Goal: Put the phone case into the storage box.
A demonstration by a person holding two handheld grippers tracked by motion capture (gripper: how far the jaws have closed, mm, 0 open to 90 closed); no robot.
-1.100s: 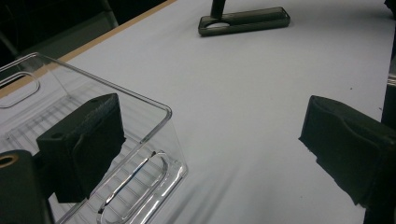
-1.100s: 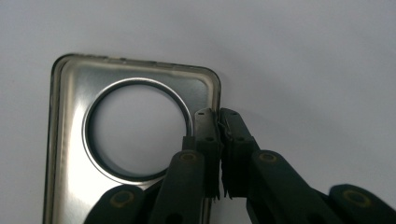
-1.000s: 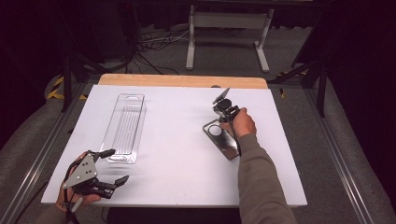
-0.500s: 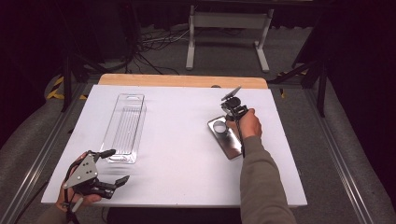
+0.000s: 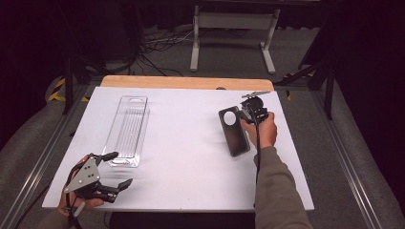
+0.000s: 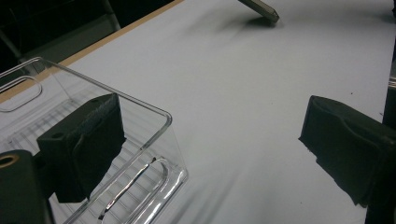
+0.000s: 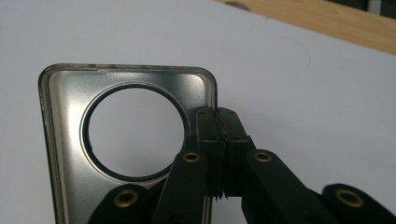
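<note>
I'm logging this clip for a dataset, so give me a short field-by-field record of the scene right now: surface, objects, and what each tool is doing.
surface: white tabletop with a wooden strip along its far edge
held object: dark grey phone case with a round camera cutout, tilted, one end lifted
right tool: shut on the case's edge beside the cutout
left tool: open, holding nothing, at the table's near left corner
other object: clear plastic tray, flat on the table, its near end by the left tool
</note>
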